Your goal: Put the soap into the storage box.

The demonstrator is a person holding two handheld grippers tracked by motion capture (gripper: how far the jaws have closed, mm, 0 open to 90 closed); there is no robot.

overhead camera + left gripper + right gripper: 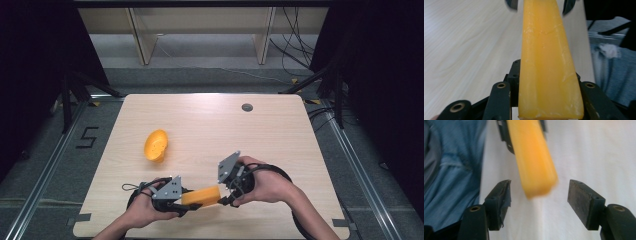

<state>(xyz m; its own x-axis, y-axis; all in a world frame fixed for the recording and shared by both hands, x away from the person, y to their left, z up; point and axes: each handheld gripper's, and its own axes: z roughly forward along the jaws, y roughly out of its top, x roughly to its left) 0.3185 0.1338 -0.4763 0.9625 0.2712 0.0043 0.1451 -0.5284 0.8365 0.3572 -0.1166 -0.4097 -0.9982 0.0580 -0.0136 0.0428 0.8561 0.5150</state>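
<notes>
A long orange-yellow block hangs just above the table's front edge, and my left gripper is shut on its left end. In the left gripper view the block runs straight out from between the jaws of my left gripper. My right gripper is open at the block's right end. In the right gripper view the block's tip reaches in between the spread pads of my right gripper and touches neither.
An orange bowl-shaped piece lies on the wooden table left of centre. A grey round plug sits near the far edge. Both hands are close to the front edge. Blue clothing lies below the table's edge.
</notes>
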